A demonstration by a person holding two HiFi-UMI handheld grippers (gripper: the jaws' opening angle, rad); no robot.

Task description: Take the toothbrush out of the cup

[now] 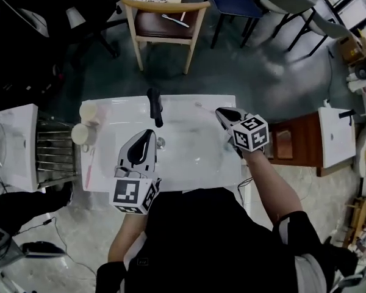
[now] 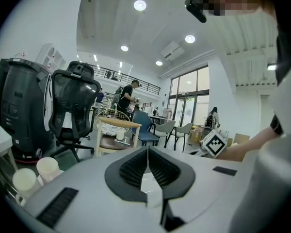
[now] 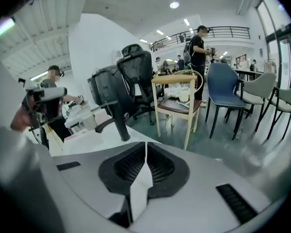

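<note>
**Operator:** Location of the toothbrush?

**Technician:** The slender pink toothbrush (image 1: 88, 165) lies flat along the left edge of the white washbasin counter (image 1: 201, 163). It is just beside two pale round cups (image 1: 84, 133) and outside both.

**Operator:** Gripper pose?

**Technician:** The left gripper (image 1: 148, 133) hovers over the basin, nearly level, pointing at the black tap (image 1: 154, 107). Its jaws are together and empty. The right gripper (image 1: 221, 113) is over the basin's right side, tilted downward, jaws together and empty.

**Operator:** Surroundings?

**Technician:** A metal wire rack (image 1: 53, 151) adjoins the counter's left end. A wooden chair (image 1: 165, 26) stands beyond it.
</note>
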